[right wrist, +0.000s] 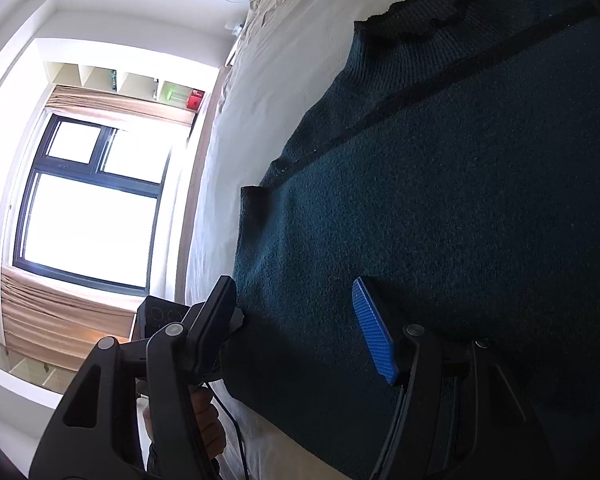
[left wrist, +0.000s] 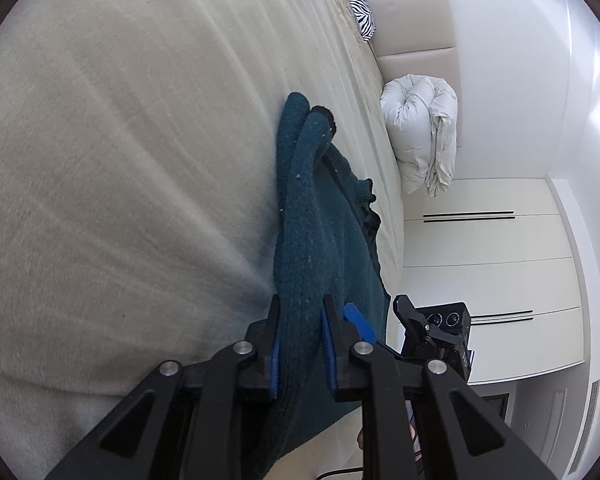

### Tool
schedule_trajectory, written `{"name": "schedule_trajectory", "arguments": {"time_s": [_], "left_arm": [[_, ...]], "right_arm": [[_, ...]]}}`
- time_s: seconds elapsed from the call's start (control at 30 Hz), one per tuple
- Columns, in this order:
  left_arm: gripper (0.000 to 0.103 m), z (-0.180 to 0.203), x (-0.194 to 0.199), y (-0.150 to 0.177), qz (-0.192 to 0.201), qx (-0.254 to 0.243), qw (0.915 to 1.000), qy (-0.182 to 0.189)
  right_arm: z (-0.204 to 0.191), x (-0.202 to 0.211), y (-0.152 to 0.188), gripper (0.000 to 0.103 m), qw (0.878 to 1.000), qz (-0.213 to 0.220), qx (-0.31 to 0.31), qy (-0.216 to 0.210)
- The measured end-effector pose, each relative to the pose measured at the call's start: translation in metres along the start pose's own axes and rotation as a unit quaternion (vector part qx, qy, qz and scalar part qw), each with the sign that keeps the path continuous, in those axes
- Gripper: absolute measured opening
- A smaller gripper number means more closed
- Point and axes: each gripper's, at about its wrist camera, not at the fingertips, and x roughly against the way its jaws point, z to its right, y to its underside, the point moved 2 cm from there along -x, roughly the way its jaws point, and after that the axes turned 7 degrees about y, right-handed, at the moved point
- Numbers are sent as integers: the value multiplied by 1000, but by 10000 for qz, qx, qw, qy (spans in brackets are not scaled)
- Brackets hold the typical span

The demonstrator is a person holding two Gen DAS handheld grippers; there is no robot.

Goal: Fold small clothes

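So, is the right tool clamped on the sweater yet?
No, the right tool stands wide open over the dark teal sweater, nothing pinched.

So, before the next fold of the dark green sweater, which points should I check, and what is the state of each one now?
1. Left hand-held gripper grips the sweater: ok, fabric is pinched between its blue pads.
2. Right hand-held gripper grips it too: not ok, its jaws stand open over the sweater.
3. Sleeve is lifted free of the bed: ok.
4. Sweater body lies flat: ok in the right wrist view.
5. Collar is smooth: not ok, it looks rumpled.
6. Far edge of the sweater is aligned: cannot tell, out of view.
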Motion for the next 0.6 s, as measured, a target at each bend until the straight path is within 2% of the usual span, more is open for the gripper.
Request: {"name": "schedule_trajectory", "arguments": {"time_s": [0.17,0.3,0.4,0.47,0.5,0.6], "left_arm": [[17,15,-3,0,41,-99,9999,11],[16,49,-10,3,36,-351,9994,67],[16,84,-24,7,-13,-639,9979,95],[16,108,-40,14,-97,-844,9963,110],[16,120,-52,18,-158,-952,9953,98],[16,148,-95,38,-446,-1296,9905,60]], "right_arm": [[15,-13,-4,58,9995,-10,-123,-280],[19,-8,-6,58,9980,-8,-295,-554],[29,16,-9,59,9943,151,-533,-909],[35,36,-13,61,9936,315,-503,-957],[41,46,-16,65,9929,371,-543,-996],[69,80,-25,65,9878,566,-833,-1188]]}}
